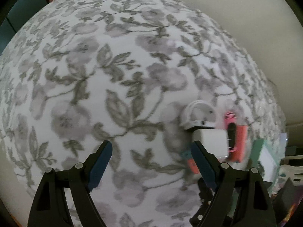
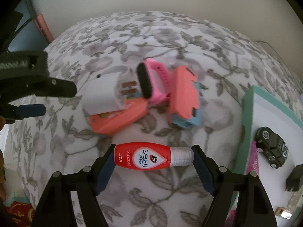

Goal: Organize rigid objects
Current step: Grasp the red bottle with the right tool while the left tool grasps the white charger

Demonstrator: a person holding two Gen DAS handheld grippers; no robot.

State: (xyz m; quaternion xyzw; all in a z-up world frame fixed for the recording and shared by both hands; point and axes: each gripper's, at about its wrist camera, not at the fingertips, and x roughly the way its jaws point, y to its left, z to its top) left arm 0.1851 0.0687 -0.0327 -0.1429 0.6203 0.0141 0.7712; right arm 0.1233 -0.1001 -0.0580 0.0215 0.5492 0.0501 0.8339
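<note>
My right gripper (image 2: 153,156): jaws spread wide, with the red bottle (image 2: 151,156) lying crosswise between the two blue pads; its red base meets my left pad and its clear cap meets my right pad, so I am pinching it end to end.
Red bottle: on its side, white label with "LION" facing up, just above the floral cloth (image 2: 161,189); I cannot tell whether it touches the cloth.
My left gripper (image 1: 151,158): jaws spread apart with nothing between them, only patterned cloth (image 1: 94,66) showing in the gap.
Left gripper from the right wrist view: it (image 2: 32,109) sits at the left edge, just beside the pile.
White charger (image 2: 103,96): nearest piece of the pile, prongs pointing toward the pink watch (image 2: 151,81), resting partly on a coral case (image 2: 117,119); in the left view it (image 1: 212,141) lies just beyond my right pad.
Pink watch: black face tilted up, between charger and second coral case (image 2: 183,92).
Second coral case: leaning over a light blue piece (image 2: 186,123).
Teal tray (image 2: 248,124): at the right, apart from the pile.
Black toy car (image 2: 272,147): lying inside the tray.
Black block (image 2: 295,177): also in the tray, near its right edge.
</note>
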